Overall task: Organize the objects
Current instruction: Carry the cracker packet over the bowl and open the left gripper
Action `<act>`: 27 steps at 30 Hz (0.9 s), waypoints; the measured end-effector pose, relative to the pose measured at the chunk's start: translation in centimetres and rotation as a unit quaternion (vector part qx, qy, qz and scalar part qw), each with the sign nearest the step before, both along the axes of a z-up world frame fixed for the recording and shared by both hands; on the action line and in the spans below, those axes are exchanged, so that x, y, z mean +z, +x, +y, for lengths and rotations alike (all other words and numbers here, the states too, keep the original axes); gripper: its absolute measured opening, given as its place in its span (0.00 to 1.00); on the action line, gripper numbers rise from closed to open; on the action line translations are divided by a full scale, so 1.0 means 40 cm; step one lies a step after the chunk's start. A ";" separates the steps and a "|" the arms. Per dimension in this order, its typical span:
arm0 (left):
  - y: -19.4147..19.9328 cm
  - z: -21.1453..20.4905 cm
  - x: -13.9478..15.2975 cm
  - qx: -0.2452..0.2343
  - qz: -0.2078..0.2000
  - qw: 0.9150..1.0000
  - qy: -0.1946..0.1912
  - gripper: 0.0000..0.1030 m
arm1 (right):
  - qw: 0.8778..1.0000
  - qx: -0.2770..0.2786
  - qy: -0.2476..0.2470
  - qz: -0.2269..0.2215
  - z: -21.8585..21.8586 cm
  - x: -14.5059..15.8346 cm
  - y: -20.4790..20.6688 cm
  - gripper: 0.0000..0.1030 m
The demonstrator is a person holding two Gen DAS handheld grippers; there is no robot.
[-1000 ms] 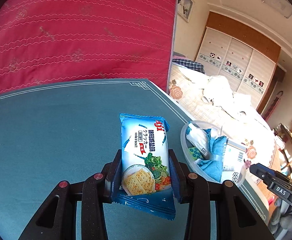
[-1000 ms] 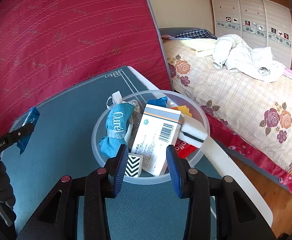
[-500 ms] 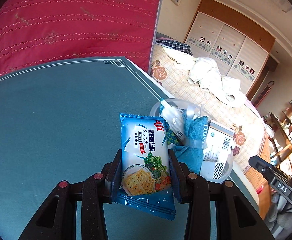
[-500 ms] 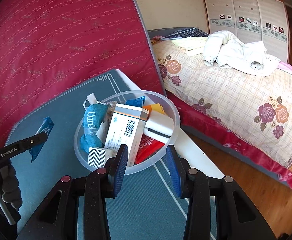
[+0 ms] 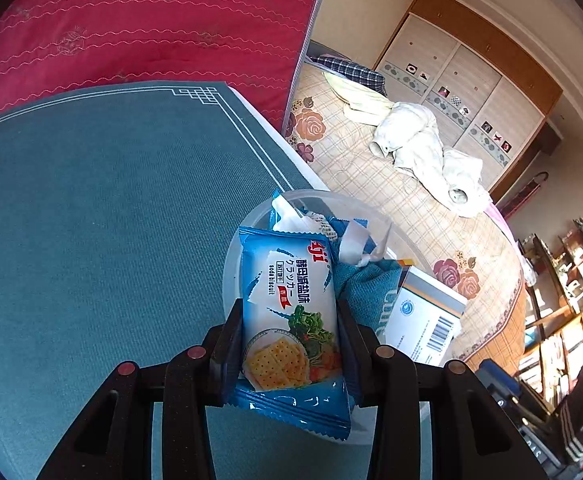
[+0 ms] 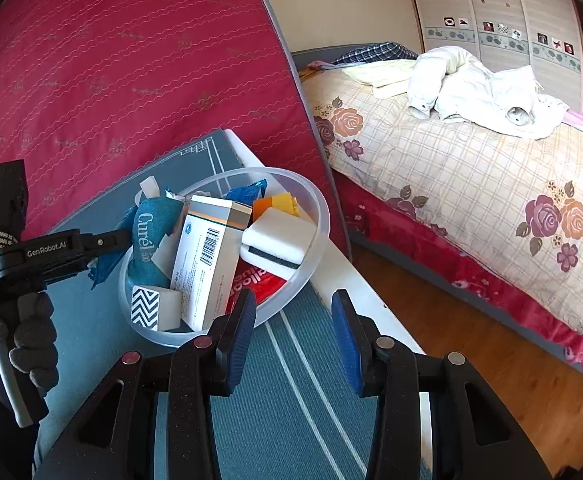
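Glossy blue plastic-film cracker packet (image 5: 289, 320). Translucent frosted plastic bowl (image 6: 318, 216). Matt woven teal cloth over table (image 5: 103, 216). Smooth printed cardboard box (image 6: 207, 256). White foam sponge (image 6: 277, 240), dark rough layer. Teal knit-textured pouch (image 6: 147, 236). Matt black plastic fingers (image 6: 343, 332), ribbed blue pads. Shiny wood floor (image 6: 503, 364).

The counter (image 5: 91, 220) has a blue-green cloth with thin white lines near its edge. A clear round bowl (image 6: 315, 208) sits on it close to the corner, full of small packs and boxes.
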State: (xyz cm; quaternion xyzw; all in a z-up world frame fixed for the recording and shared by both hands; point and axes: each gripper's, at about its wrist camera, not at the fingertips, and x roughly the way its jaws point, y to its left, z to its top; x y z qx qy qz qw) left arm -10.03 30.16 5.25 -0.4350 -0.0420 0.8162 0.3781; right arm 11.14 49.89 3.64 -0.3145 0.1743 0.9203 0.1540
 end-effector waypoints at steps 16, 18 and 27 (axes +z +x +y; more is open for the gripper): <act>-0.036 -0.022 -0.006 0.015 -0.049 0.997 0.063 0.62 | 1.000 0.002 -0.010 -0.001 0.006 -0.017 -0.002 0.40; -0.028 -0.037 0.002 0.021 -0.045 0.996 0.067 0.75 | 1.000 0.003 -0.007 -0.001 0.003 -0.016 -0.002 0.40; -0.022 -0.119 0.034 0.061 -0.019 0.994 0.090 0.88 | 1.000 0.005 -0.007 -0.002 0.000 -0.015 -0.001 0.40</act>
